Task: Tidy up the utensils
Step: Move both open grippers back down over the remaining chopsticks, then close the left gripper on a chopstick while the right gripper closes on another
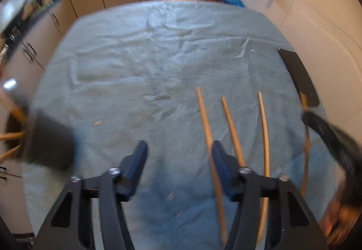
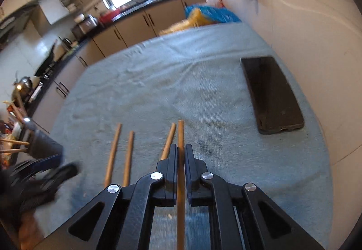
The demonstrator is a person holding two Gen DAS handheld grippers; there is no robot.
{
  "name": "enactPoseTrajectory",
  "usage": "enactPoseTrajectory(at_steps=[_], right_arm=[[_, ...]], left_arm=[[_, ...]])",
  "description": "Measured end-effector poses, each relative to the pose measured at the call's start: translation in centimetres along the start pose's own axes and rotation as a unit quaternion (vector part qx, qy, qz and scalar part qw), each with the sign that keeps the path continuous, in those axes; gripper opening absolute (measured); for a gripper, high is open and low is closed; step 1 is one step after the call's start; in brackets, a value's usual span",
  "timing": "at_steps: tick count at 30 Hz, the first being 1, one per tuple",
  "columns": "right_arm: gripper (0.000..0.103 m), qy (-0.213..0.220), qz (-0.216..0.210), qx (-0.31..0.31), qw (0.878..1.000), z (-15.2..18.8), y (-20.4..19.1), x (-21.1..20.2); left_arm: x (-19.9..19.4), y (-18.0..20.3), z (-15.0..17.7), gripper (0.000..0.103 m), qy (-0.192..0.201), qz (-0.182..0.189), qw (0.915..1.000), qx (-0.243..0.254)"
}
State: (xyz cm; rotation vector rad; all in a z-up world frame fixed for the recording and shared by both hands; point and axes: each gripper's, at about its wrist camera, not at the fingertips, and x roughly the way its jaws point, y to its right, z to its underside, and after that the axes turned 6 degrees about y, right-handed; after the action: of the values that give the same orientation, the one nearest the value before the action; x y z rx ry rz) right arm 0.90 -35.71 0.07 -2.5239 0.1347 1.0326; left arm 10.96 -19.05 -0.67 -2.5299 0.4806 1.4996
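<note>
The right gripper (image 2: 180,155) has its fingers pinched in on one wooden chopstick (image 2: 180,136), the stick running straight down the slot between the two pads and poking out well ahead of the tips. Three more chopsticks lie on the grey towel (image 2: 203,82) to the left of those fingers: one (image 2: 168,140) just beside the left pad, almost touching the held stick near its far end, and two (image 2: 113,152) (image 2: 128,157) further off, side by side.

The left gripper (image 1: 178,159) hangs spread wide with nothing between its fingers; one stick (image 1: 204,118) passes just inside its right finger, the others (image 1: 232,127) (image 1: 264,127) lie beyond that finger.

These sticks look light, stiff and smooth, so I'd guess they roll and swivel easily in a pinch. Held this far back, the long front end may droop or swing; a grip nearer the middle would likely steady it.

Out past the left gripper's left finger stands a dark holder (image 1: 48,139), heavily blurred, with a few pale wooden ends sticking out of it sideways. Whether those are chopsticks I can't tell. It seems the likely home for the loose ones.

A black phone (image 2: 271,94) lies flat ahead and to the right of the right fingers, well apart from the sticks
</note>
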Motion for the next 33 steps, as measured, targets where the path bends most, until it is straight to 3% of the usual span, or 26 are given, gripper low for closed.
enactPoseTrajectory(at_steps=[5,8,11,18,25,33], right_arm=[[0.006,0.01,-0.022,0.001,1.0,0.4,0.6,-1.6],[0.006,0.013,-0.025,0.004,1.0,0.6,1.1,-2.0],[0.006,0.012,-0.032,0.009,0.999,0.7,1.6,-2.0],[0.006,0.014,-0.045,0.017,0.999,0.8,1.7,-2.3],[0.006,0.041,-0.056,0.005,0.998,0.8,0.7,-4.1],[0.006,0.135,-0.081,-0.039,0.987,1.7,-2.9,-9.4]], left_arm=[[3.8,0.9,-2.8,0.044,-0.039,0.005,0.999,-0.023],[5.0,1.6,-3.6,0.037,-0.047,0.003,0.9986,-0.023],[6.4,2.0,-3.8,0.015,-0.063,-0.001,0.9978,-0.022],[6.4,3.0,-3.3,0.005,-0.036,-0.019,0.9991,-0.011],[0.4,2.0,-1.6,0.005,0.029,0.015,0.9993,-0.019],[-11.1,0.9,1.1,0.005,0.158,0.022,0.9872,-0.005]])
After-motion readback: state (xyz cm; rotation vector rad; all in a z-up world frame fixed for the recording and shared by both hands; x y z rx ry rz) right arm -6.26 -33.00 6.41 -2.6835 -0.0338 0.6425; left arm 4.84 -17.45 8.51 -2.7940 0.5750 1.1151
